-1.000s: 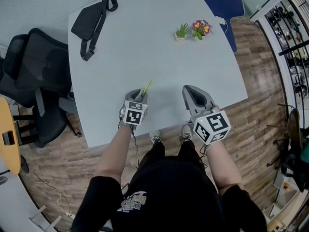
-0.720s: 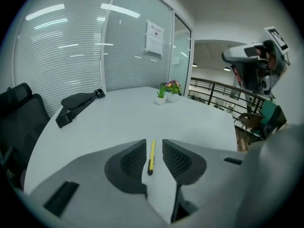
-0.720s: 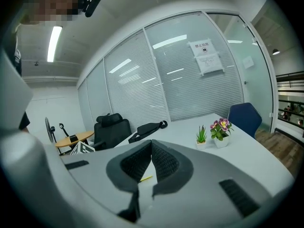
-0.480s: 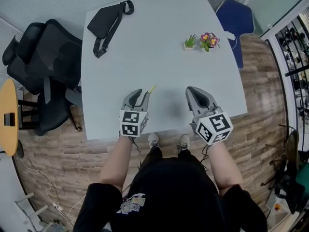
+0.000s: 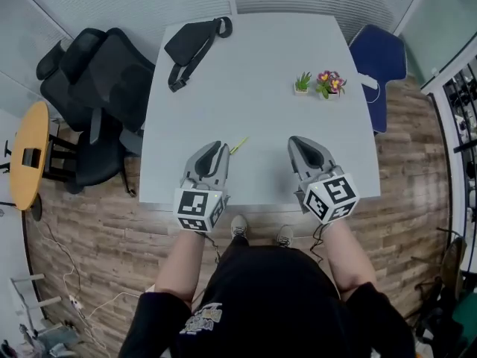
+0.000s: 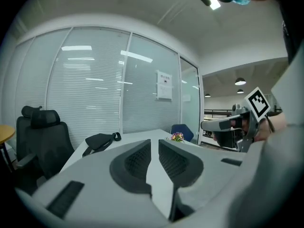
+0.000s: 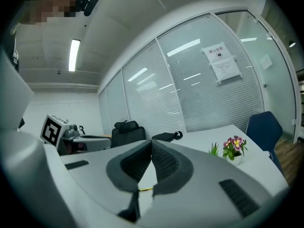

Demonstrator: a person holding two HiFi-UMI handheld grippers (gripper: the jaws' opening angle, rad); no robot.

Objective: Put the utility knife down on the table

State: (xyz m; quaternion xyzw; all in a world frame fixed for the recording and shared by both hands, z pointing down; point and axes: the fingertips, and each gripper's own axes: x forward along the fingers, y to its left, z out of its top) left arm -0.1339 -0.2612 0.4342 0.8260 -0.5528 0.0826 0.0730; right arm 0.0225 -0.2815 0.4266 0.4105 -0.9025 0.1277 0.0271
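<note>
The utility knife (image 5: 238, 145), a thin yellow-green strip, lies on the pale grey table (image 5: 253, 73) near its front edge. My left gripper (image 5: 220, 148) hovers just left of it, raised and apart from it. Its jaws have just been closing; a narrow gap stays between them, with nothing in it, as the left gripper view (image 6: 154, 142) shows. My right gripper (image 5: 299, 142) hangs over the front right of the table, shut on nothing. In the right gripper view (image 7: 151, 142) a sliver of the knife (image 7: 146, 189) shows low on the table.
A black sling bag (image 5: 195, 47) lies at the table's far left. A small green plant (image 5: 302, 83) and a flower pot (image 5: 330, 83) stand at the far right. Black office chairs (image 5: 97, 95) crowd the left side, a blue chair (image 5: 380, 58) the right, and a yellow round table (image 5: 30, 155) sits further left.
The left gripper has lifted up and back off the knife, which now lies free on the table. Its jaws stand narrower. The right gripper rose a little.
</note>
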